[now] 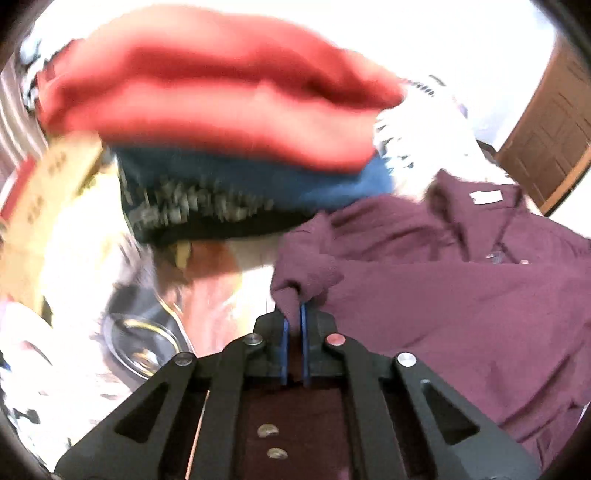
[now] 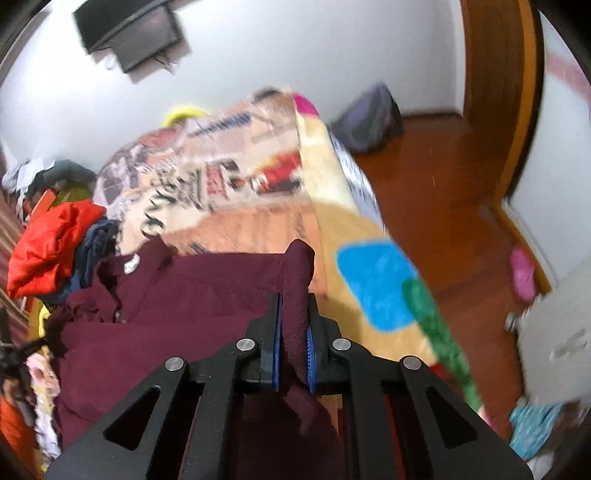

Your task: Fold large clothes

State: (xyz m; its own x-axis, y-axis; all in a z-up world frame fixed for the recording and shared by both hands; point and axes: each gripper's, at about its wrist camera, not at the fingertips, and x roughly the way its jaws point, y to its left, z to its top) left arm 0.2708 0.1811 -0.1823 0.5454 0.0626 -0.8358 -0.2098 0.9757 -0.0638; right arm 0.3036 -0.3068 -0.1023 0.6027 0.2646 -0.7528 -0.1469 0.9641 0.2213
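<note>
— What have the tongs got?

— My left tongs (image 1: 294, 310) are clamped tight on a bunched corner of the maroon shirt (image 1: 443, 295); the blue pads (image 1: 285, 343) sit almost together with only a thin pinch of cloth between them. My right tongs (image 2: 294, 306) are closed on a thicker fold of the same shirt (image 2: 177, 295), which stands up in a ridge above the pads (image 2: 276, 350).

— And where is the shirt itself?

— It is spread between the two grips, lying on the bed. In the left wrist view its collar (image 1: 476, 221) with a white label (image 1: 487, 196) points away from me, and the placket runs down from it. In the right wrist view the body of the shirt stretches off to the left of the tongs.

— What is around it?

— Just beyond the collar there is a heap of clothes: a red garment (image 1: 207, 85) on top of a dark blue one (image 1: 258, 184), both blurred. The bed carries a patterned blanket (image 2: 236, 177) with a blue patch (image 2: 373, 284) near its edge. To the right is a wooden floor (image 2: 436, 177), with a dark bag (image 2: 369, 118) against the white wall and a wooden door frame (image 2: 495, 92) beside it. A dark screen (image 2: 129, 33) hangs high on the wall.
</note>
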